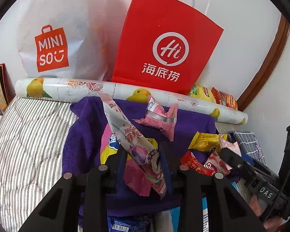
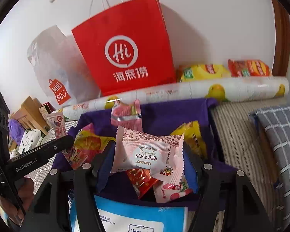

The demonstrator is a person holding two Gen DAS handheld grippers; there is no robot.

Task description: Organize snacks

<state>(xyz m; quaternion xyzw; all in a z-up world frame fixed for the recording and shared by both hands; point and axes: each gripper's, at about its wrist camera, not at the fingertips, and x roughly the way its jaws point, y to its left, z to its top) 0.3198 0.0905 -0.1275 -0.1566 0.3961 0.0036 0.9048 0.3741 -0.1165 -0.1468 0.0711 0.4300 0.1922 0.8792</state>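
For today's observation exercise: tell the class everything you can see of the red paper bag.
The red bag is smooth matte paper with white twisted-cord handles at the top. Its front bears a white ring logo reading "Hi" above three white Chinese characters. It stands upright, slightly tilted, against the white wall, behind the fruit-print roll and beside the white Miniso bag. No claw touches it.

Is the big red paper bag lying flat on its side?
No, the red paper bag stands upright against the wall, its white handles up.
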